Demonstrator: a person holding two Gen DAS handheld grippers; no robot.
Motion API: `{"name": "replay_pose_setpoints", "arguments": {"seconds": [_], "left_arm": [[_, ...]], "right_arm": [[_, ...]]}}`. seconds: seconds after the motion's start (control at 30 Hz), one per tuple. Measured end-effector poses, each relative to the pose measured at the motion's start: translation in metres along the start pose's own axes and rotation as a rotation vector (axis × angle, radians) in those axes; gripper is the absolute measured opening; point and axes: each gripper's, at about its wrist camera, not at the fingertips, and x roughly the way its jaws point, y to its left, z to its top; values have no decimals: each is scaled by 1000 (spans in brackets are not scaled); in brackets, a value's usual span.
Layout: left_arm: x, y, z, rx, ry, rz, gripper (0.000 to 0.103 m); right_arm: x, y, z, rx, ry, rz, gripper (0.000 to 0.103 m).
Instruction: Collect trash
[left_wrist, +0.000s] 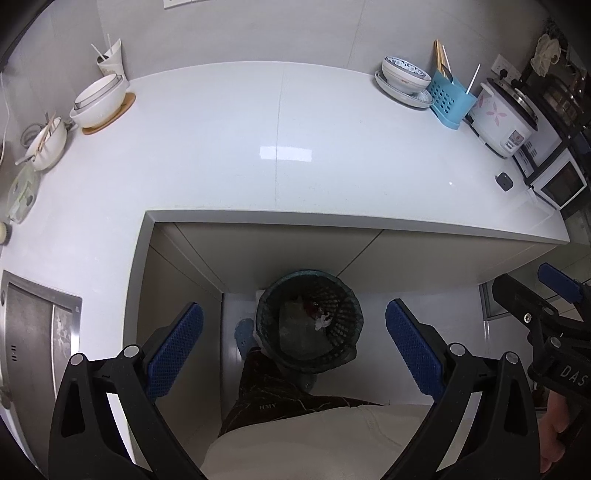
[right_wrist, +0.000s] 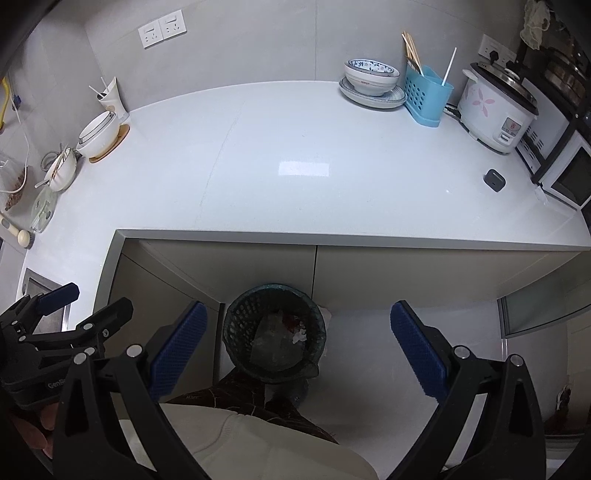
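Note:
A dark mesh trash bin (left_wrist: 343, 291) (right_wrist: 236, 306) stands on the floor in the inner corner of the L-shaped cabinets. Inside it lie clear plastic, a red scrap and a crumpled white tissue (left_wrist: 322, 320) (right_wrist: 299, 336). My left gripper (left_wrist: 293, 314) hangs open and empty high above the bin. My right gripper (right_wrist: 297, 310) is likewise open and empty over it. Each gripper also shows at the edge of the other's view, the right gripper (left_wrist: 532, 286) and the left gripper (right_wrist: 86, 301), side by side.
The white L-shaped countertop (left_wrist: 277, 147) carries bowls (left_wrist: 99, 101) at the left, stacked dishes (left_wrist: 404, 79), a blue utensil holder (left_wrist: 448, 98), a rice cooker (left_wrist: 498, 114) and a small dark box (left_wrist: 504, 181). A steel sink (left_wrist: 33, 325) sits at the left. The person's leg (left_wrist: 266, 398) stands beside the bin.

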Motion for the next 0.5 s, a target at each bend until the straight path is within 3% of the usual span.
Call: {"name": "replay_pose_setpoints", "arguments": {"seconds": [0.5], "left_arm": [[3, 0, 0, 1, 11, 3, 97]], "right_arm": [[7, -1, 0, 2, 24, 7, 95]]}}
